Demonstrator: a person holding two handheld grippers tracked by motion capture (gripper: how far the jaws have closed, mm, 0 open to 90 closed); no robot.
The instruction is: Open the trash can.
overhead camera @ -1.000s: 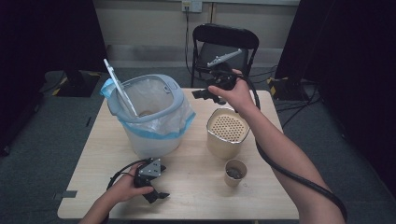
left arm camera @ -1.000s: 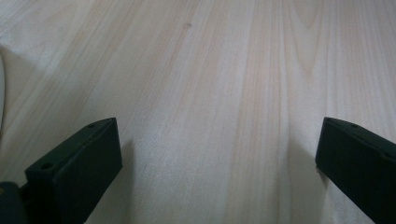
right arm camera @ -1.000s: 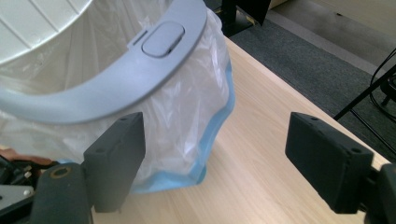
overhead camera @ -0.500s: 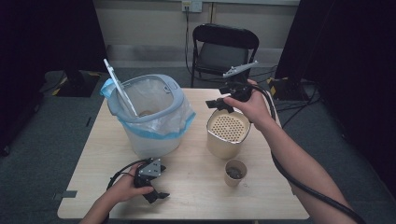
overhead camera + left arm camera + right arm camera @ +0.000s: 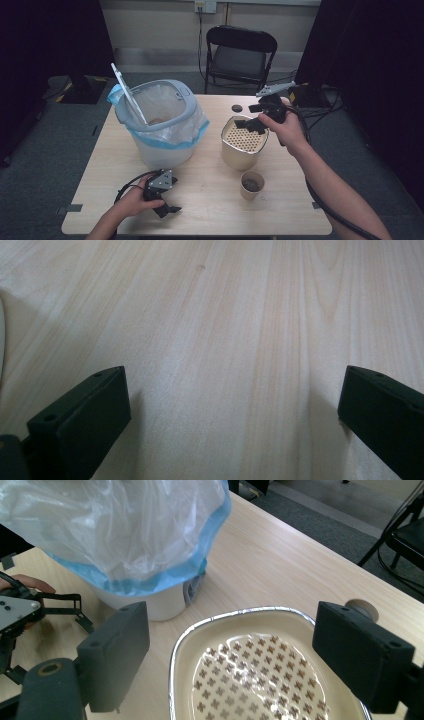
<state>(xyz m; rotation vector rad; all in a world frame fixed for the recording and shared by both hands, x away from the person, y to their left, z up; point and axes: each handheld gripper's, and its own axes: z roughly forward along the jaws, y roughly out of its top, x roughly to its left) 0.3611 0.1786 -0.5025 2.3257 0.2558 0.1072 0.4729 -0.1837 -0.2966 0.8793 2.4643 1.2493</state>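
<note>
A beige tub (image 5: pixel 243 144) with a silver rim and a perforated insert stands right of the table's middle. My right gripper (image 5: pixel 248 118) hovers over its far right rim, pointing left. Its jaws have just been opening. In the right gripper view the right gripper (image 5: pixel 240 645) is open, with only the tub (image 5: pixel 260 680) below it. My left gripper (image 5: pixel 165 206) rests on the table near the front edge. In the left gripper view the left gripper (image 5: pixel 232 410) is open wide over bare wood (image 5: pixel 240 315).
A grey-rimmed bin (image 5: pixel 156 125) lined with a clear, blue-edged bag (image 5: pixel 125 535) stands at the left, a white stick leaning in it. A small paper cup (image 5: pixel 251 184) sits in front of the tub. A dark disc (image 5: pixel 236 108) lies behind it. A black chair (image 5: pixel 241 52) stands beyond the table.
My right hand has moved right and a little lower, from beside the bin's far side to above the tub's far right rim. The left hand has stayed put.
</note>
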